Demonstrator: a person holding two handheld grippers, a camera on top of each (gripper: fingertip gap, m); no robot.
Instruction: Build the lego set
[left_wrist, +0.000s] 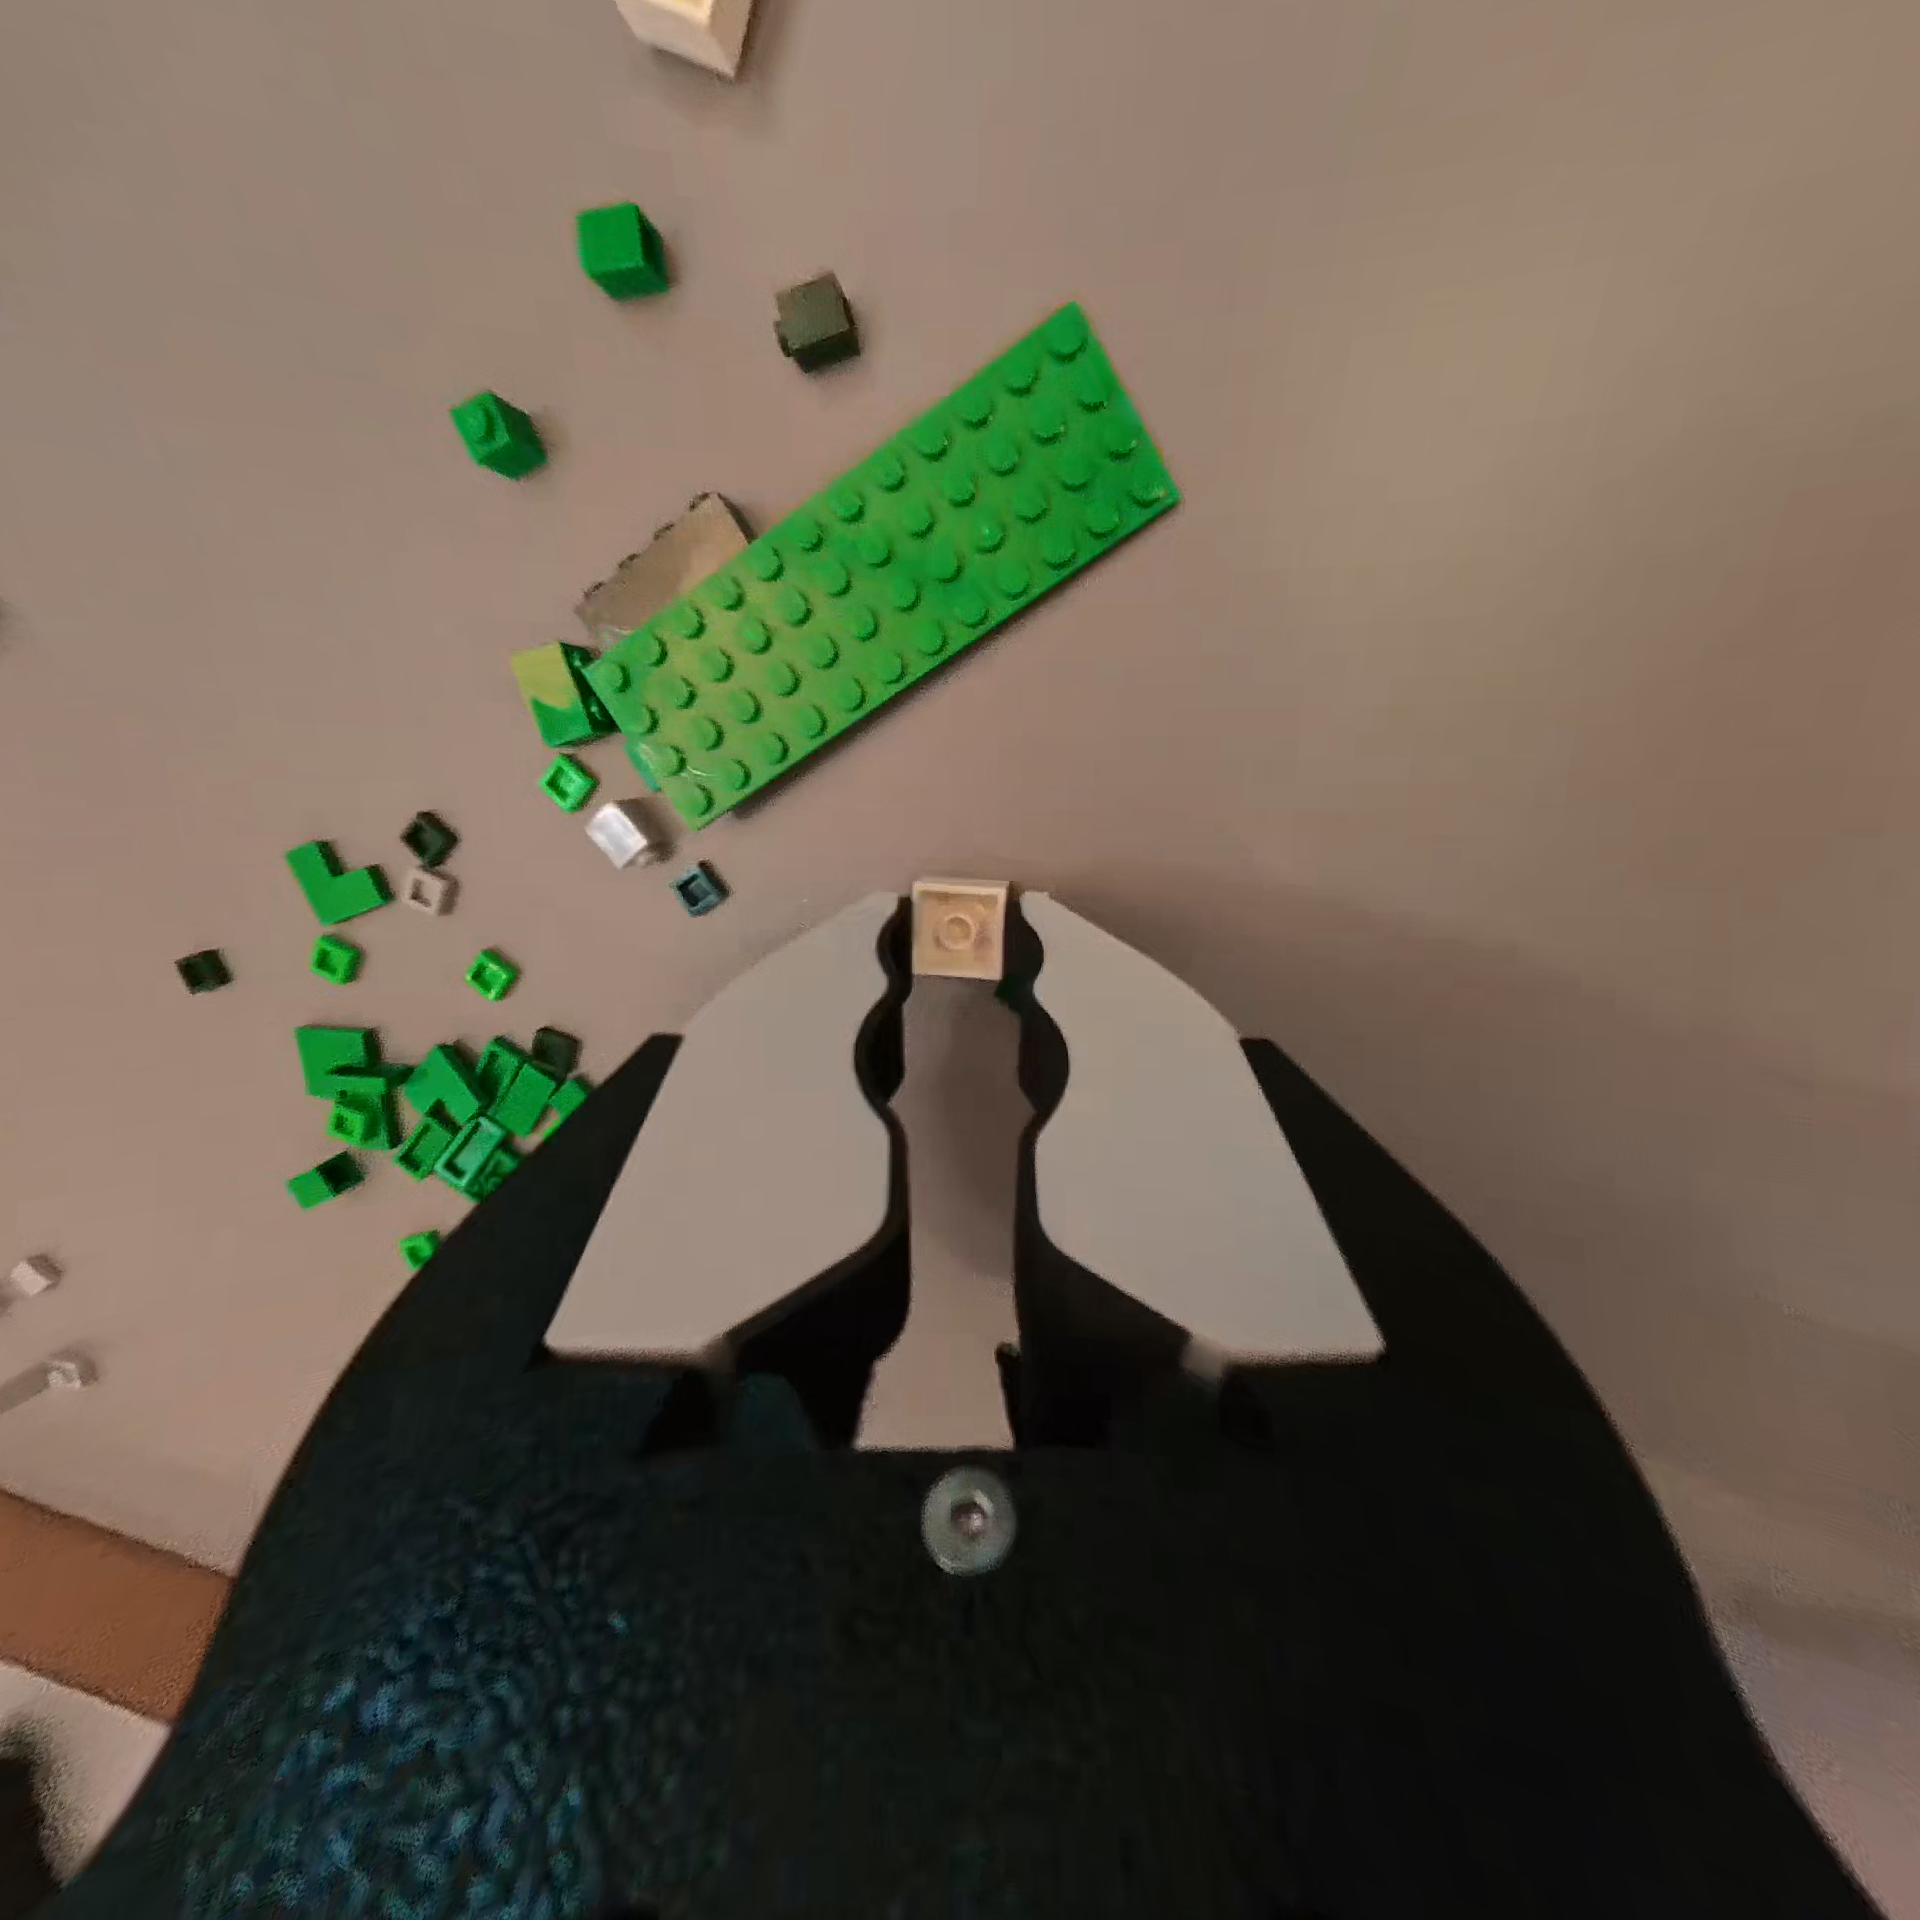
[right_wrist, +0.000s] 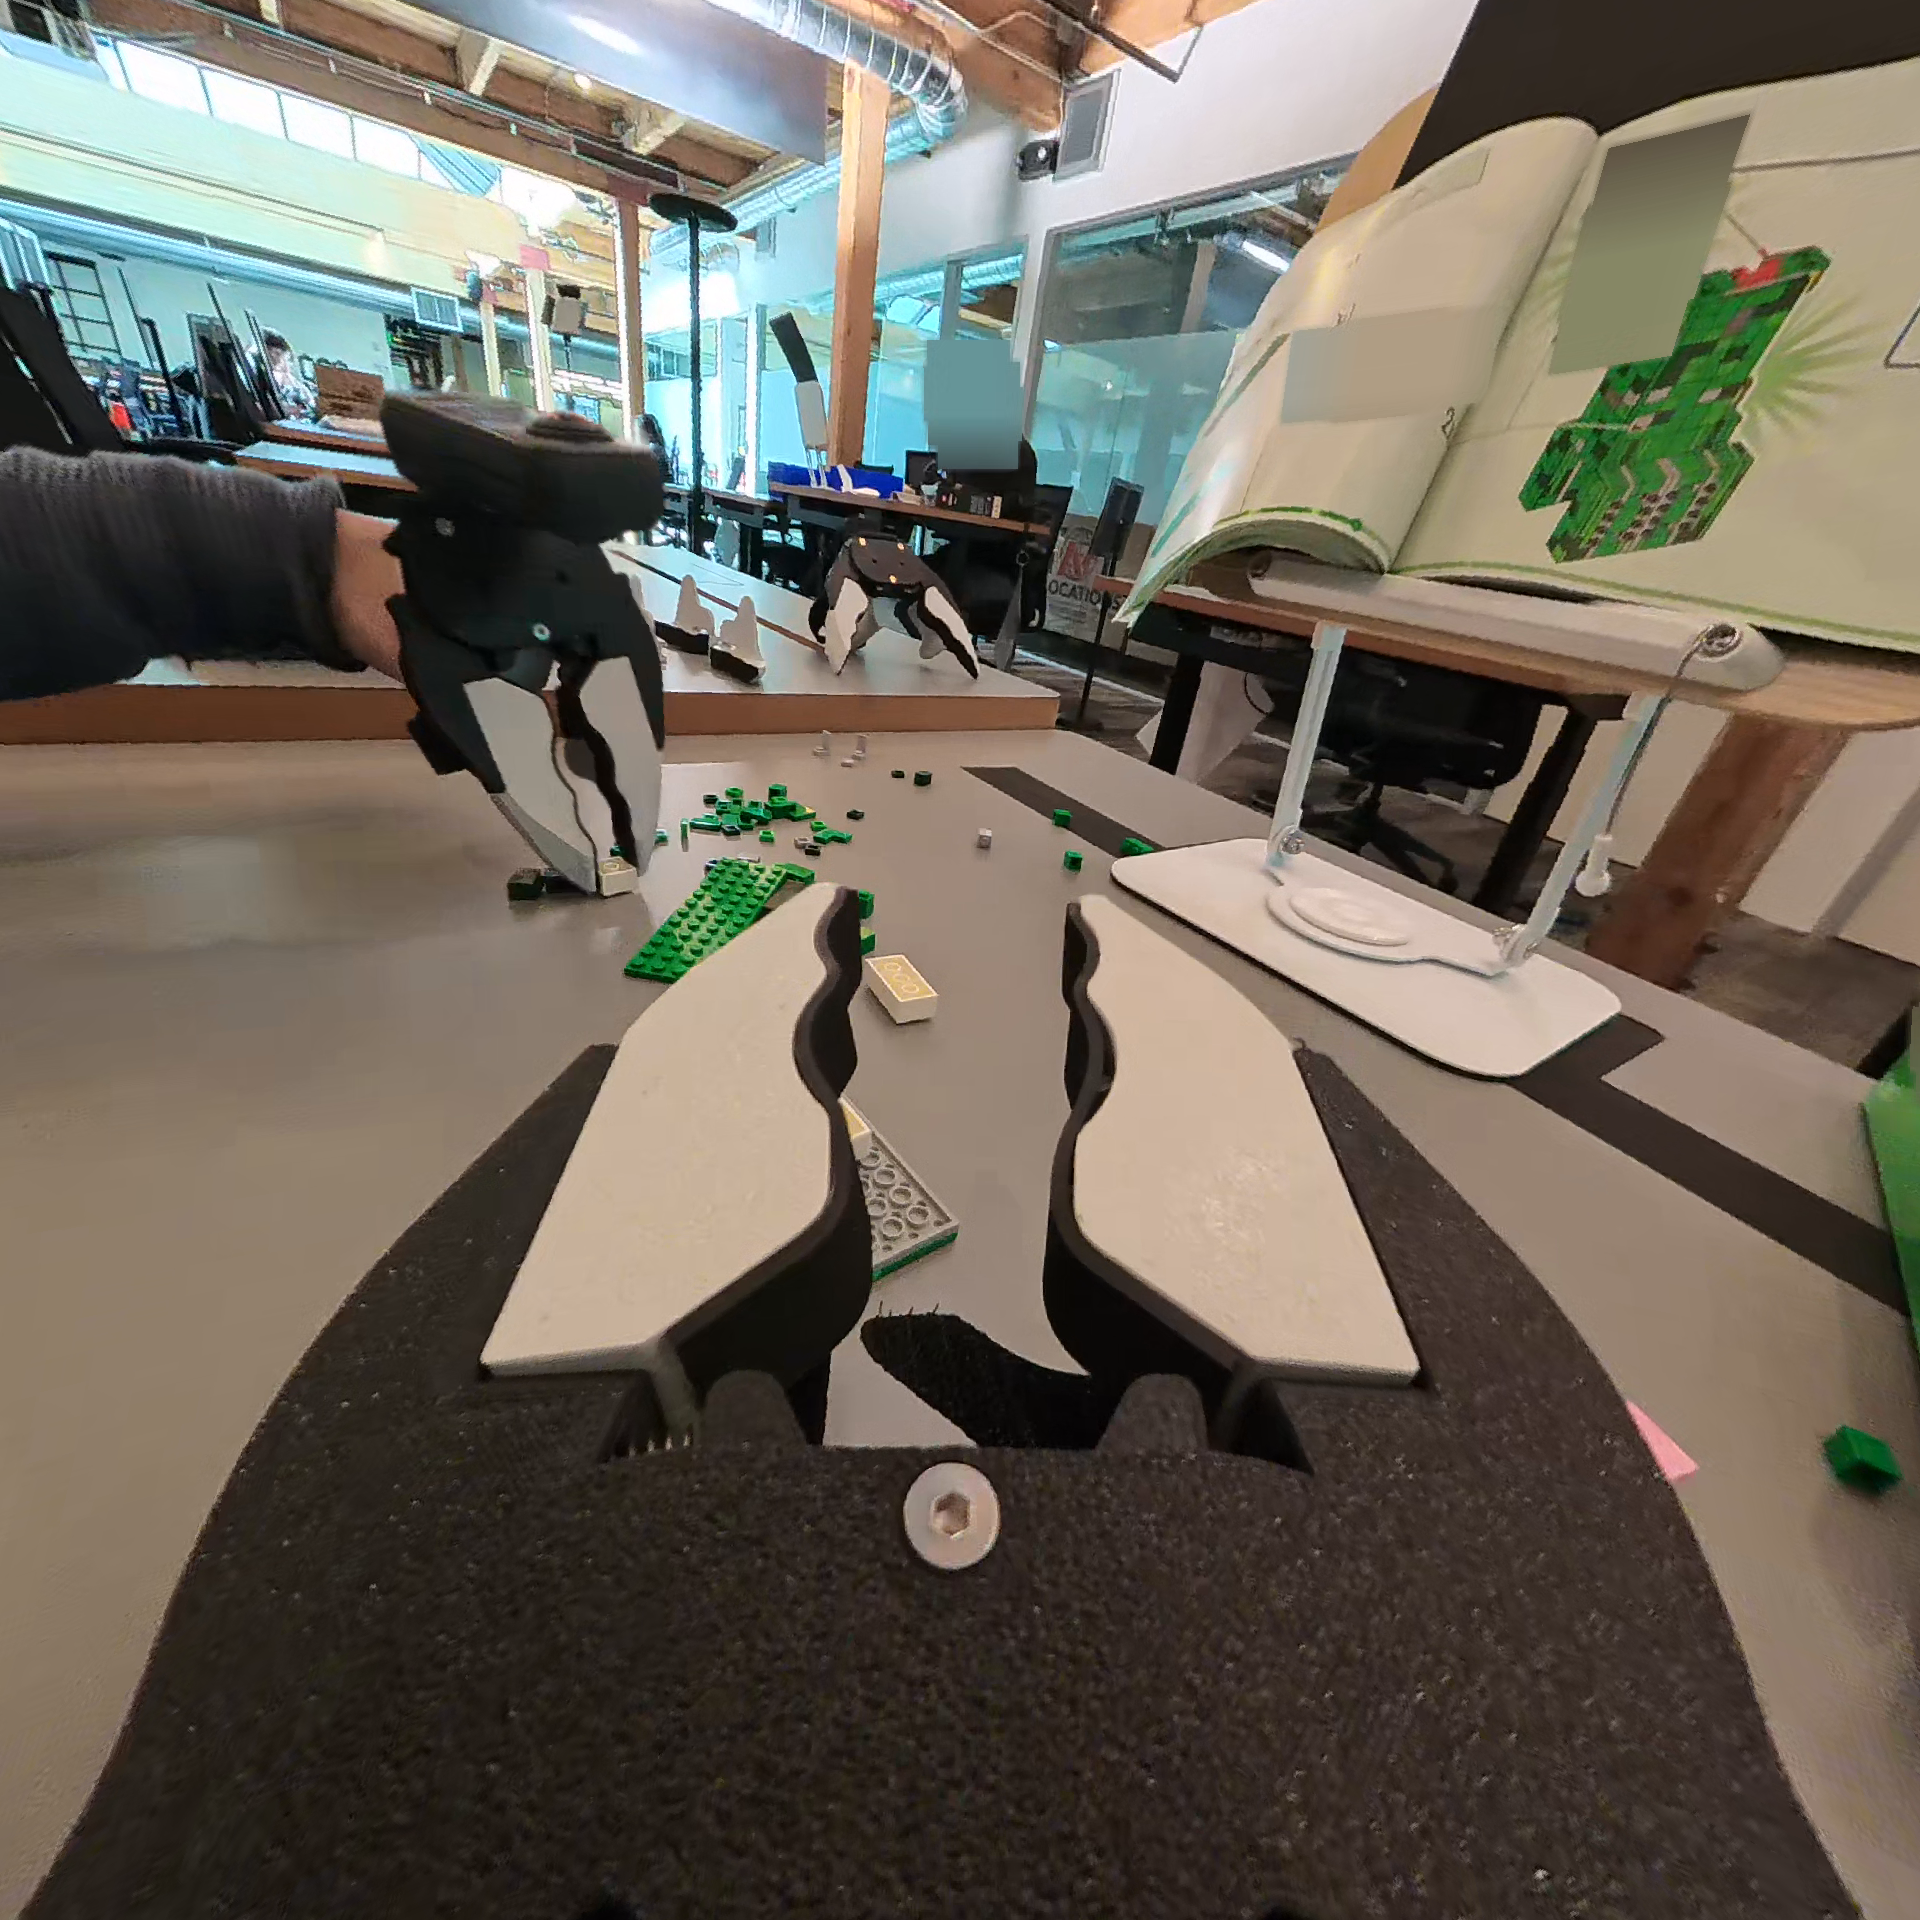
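Note:
My left gripper (left_wrist: 959, 902) points down at the grey table (left_wrist: 1455, 623) and is shut on a small cream square brick (left_wrist: 959, 930) that rests on the table. The right wrist view shows this too: the left gripper (right_wrist: 608, 864) has the cream brick (right_wrist: 616, 878) at its tips. A long green studded plate (left_wrist: 883, 582) lies just beyond it. My right gripper (right_wrist: 961, 904) is open and holds nothing, low over the table. A cream three-stud brick (right_wrist: 900, 985) lies ahead, near its left finger. A grey plate (right_wrist: 902, 1210) lies partly under that finger.
Several small green, dark and grey pieces (left_wrist: 436, 1112) are scattered left of the green plate (right_wrist: 717, 914). A white book stand (right_wrist: 1351, 925) holding an open instruction booklet (right_wrist: 1558, 364) stands at the right. Another table with spare grippers (right_wrist: 894, 603) is behind.

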